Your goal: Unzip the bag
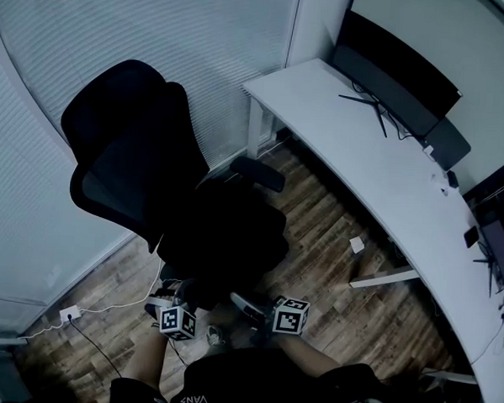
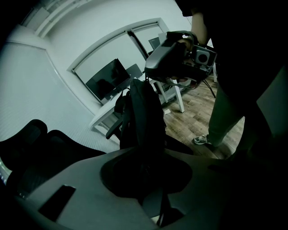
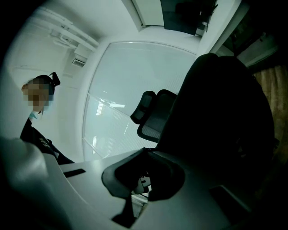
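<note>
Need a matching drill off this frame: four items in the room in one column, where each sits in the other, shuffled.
Things:
1. black fabric backpack
2. black flat monitor
3. white power strip
4. small white box

Places:
A. on the long white desk
B. on the wood floor near the desk's white leg
C. upright on the seat of the black mesh office chair
D. on the floor beside the wall, white cable attached

Pairs: 1-C, 2-A, 3-D, 4-B.
</note>
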`<state>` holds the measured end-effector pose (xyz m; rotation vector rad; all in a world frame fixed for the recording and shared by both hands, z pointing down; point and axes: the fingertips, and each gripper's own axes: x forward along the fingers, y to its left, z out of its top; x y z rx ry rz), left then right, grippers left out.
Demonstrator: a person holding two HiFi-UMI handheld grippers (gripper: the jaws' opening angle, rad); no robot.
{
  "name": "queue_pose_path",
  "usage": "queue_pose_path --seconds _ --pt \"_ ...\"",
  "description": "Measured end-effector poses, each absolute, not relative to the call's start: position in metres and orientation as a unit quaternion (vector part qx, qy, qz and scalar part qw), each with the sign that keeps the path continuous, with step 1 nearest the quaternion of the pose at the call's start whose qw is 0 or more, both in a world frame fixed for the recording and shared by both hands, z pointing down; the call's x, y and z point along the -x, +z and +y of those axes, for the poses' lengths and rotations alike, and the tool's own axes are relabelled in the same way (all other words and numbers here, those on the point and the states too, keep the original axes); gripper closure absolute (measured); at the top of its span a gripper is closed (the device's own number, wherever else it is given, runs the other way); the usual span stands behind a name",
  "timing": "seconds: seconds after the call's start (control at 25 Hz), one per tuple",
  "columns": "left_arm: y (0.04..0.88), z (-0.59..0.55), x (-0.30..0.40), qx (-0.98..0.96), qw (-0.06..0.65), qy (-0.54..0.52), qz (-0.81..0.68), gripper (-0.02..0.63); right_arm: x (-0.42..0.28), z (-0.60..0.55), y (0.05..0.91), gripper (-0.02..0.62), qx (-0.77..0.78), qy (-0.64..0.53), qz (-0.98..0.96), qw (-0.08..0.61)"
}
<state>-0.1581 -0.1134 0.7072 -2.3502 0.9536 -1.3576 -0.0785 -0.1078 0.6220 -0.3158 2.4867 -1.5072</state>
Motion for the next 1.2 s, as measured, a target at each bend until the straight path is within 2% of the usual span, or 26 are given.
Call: queue_pose_path --seconds 1.2 --pt "0.693 -0.149 0.144 0.737 0.008 -0.464 0.492 0.548 -0.016 -0.21 0.599 0.549 0.048 -0.522 0.844 0.113"
